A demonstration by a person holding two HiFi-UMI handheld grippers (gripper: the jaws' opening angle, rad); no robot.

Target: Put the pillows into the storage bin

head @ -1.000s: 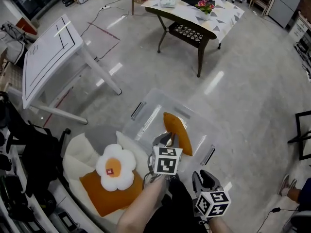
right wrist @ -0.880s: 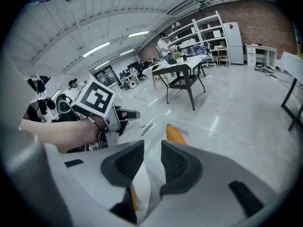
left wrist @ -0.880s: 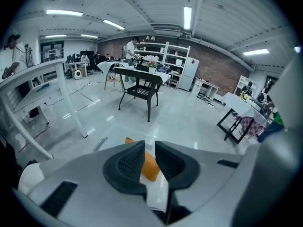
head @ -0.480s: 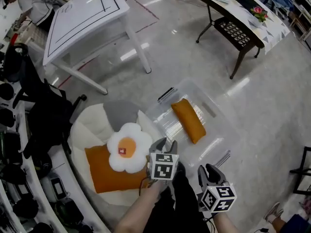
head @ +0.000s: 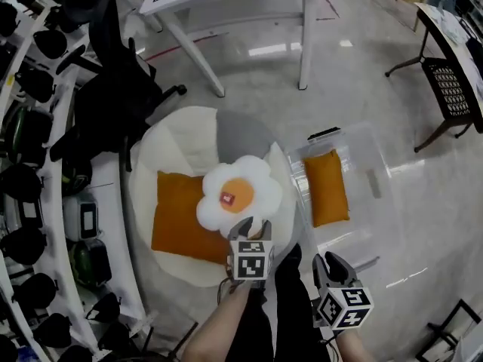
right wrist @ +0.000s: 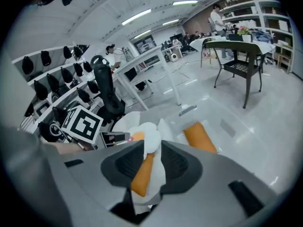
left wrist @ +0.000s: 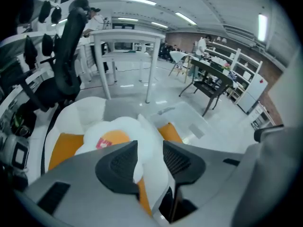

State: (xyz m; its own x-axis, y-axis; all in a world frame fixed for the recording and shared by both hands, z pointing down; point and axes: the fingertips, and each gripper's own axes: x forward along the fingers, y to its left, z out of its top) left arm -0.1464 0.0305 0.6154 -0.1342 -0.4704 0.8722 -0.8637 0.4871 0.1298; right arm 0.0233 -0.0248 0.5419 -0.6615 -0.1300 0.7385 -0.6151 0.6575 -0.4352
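The view swings off the bin [head: 361,133] onto the beanbag [head: 177,145], and both tongs now sit at its 6 o'clock. The left gripper [head: 253,225], shut a second ago, has just been opening its jaws. Nothing is between them, and the flower pillow [head: 238,192] lies just beyond at 12 o'clock. The right gripper [head: 330,261] stands open and empty. One orange pillow [head: 326,187] lies in the bin, at the flower pillow's 3 o'clock. A second pillow [head: 175,217] lies partly under the flower pillow. So one pillow seems stowed, and the flower pillow looks like the next pick.
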